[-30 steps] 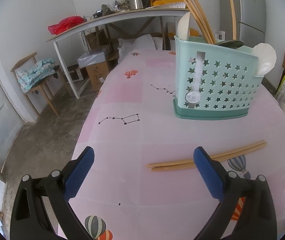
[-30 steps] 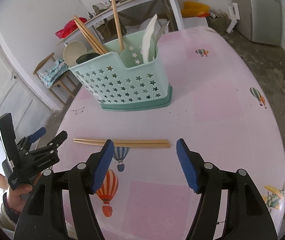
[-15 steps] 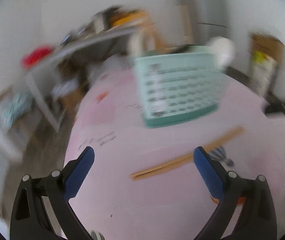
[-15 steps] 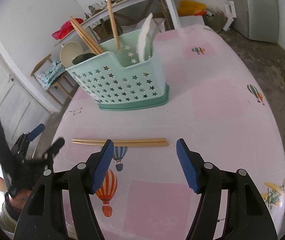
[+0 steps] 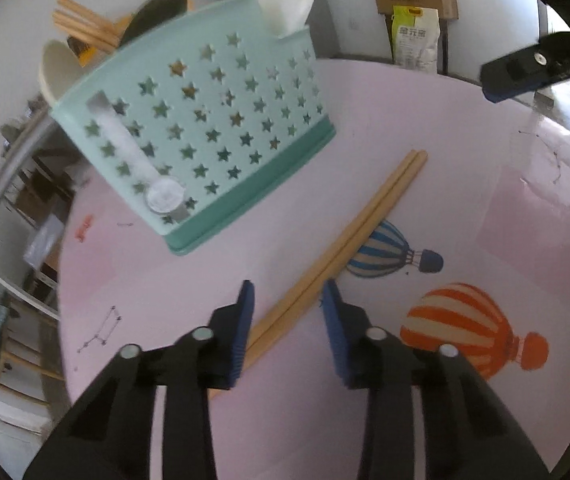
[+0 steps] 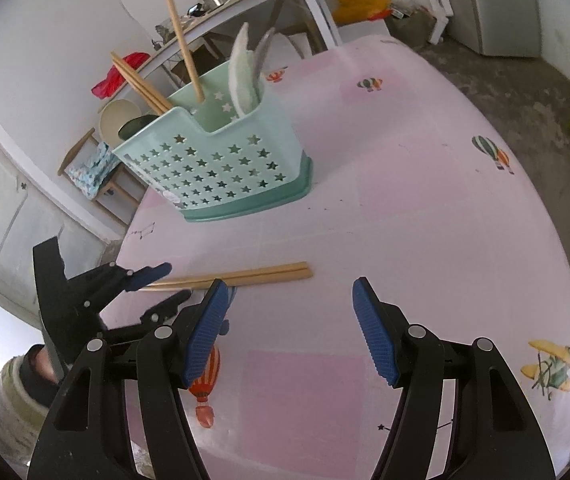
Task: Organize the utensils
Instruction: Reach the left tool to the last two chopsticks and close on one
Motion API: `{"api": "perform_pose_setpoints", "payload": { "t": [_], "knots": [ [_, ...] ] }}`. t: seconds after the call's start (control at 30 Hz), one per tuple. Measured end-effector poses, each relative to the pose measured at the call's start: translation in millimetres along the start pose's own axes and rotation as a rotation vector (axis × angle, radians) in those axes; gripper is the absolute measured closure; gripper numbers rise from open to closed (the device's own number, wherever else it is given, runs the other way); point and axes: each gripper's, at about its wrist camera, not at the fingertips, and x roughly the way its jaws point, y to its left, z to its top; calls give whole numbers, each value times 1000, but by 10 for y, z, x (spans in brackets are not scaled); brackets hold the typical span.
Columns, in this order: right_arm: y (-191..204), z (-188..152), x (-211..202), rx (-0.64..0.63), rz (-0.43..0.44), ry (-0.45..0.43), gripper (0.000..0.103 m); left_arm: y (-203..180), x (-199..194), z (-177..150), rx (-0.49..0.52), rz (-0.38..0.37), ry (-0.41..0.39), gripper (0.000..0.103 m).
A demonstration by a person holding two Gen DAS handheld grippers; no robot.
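Chopsticks (image 5: 337, 246) flat on pink table (image 5: 465, 184) just in front of utensil basket (image 5: 205, 132); left gripper (image 5: 287, 304) jaws just narrowed, straddling chopsticks, contact unclear; right gripper (image 6: 289, 312) half-open, empty.

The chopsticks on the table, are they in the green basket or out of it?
Out. The pair of chopsticks lies flat on the pink tablecloth, in front of the basket, between the left gripper's jaws, which have just been closing.

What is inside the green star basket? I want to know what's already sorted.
The basket holds wooden chopsticks, white spoons and a dark utensil; its walls hide their lower ends and the bottom.
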Motion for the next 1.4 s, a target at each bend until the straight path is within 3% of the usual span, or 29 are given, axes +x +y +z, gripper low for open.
{"api": "perform_pose_setpoints", "payload": {
  "t": [0.23, 0.5, 0.67, 0.7, 0.77, 0.83, 1.03, 1.2, 1.4],
  "knots": [
    [-75, -2, -54, 18, 8, -7, 41, -191, -90, 27, 50, -13, 39, 103],
    [-99, -17, -136, 24, 15, -23, 41, -305, -275, -93, -20, -115, 93, 103],
    [-121, -27, -140, 39, 20, -24, 41, -455, -449, -115, 6, -59, -14, 102],
    [-125, -28, -135, 41, 21, -22, 41, -462, -459, -98, 12, -51, -28, 99],
    [-128, -27, -122, 44, 19, -19, 41, -469, -426, -33, 24, -38, -54, 76],
    [-129, -24, -113, 44, 20, -19, 41, -473, -374, 51, 39, -36, -75, 69],
    [-174, -23, -81, 56, 19, -15, 41, -443, -99, 157, 109, -43, -54, 69],
    [-208, -11, -39, 67, 28, -3, 41, -374, -68, 199, 95, -78, -43, 70],
    [-198, 1, -53, 63, 37, -6, 41, -253, 6, 289, 44, -175, 2, 81]
  ]
}}
